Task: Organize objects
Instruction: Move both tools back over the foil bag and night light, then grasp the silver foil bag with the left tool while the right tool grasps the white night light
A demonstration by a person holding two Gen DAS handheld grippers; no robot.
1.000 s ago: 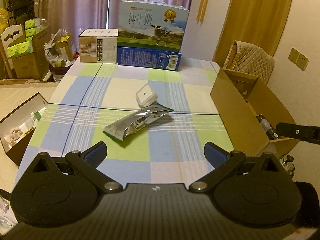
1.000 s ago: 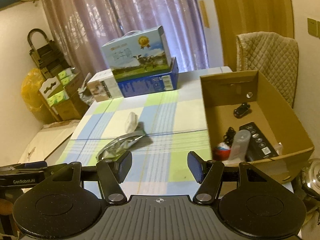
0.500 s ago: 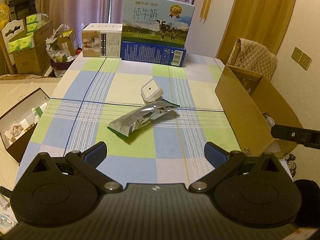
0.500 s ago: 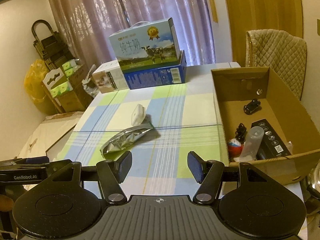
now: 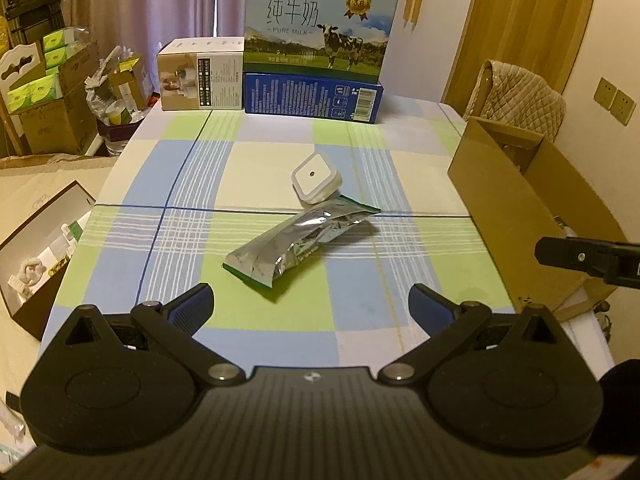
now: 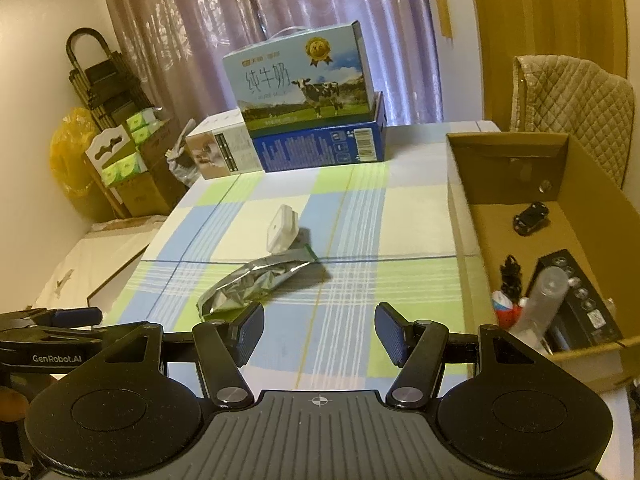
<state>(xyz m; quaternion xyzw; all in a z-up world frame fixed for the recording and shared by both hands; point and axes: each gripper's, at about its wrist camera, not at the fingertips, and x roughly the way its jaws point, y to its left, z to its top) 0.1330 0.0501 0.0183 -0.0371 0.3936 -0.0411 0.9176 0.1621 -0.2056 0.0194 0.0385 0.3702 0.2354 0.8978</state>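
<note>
I hold both tongs, left and right, wide and empty. Foil pouch lies mid-counter, touching the white plug, left of the cardboard box.

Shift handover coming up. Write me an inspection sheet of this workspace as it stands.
Surface: table with checked cloth, mostly bare in the middle.
Job's things: silver foil pouch lying flat; white square plug-in device just beyond it, at the pouch's far end; open cardboard box at the table's right edge, holding a toy car, a black remote, a translucent bottle and small items.
Clutter: milk carton stacked on a blue box, beige box beside them, all at the far edge.
Grippers: left claw open, empty; right claw open, empty; both held back from the pouch.
Cables: nothing seen.
Surroundings: curtains, quilted chair, stacked cartons on the floor.
</note>
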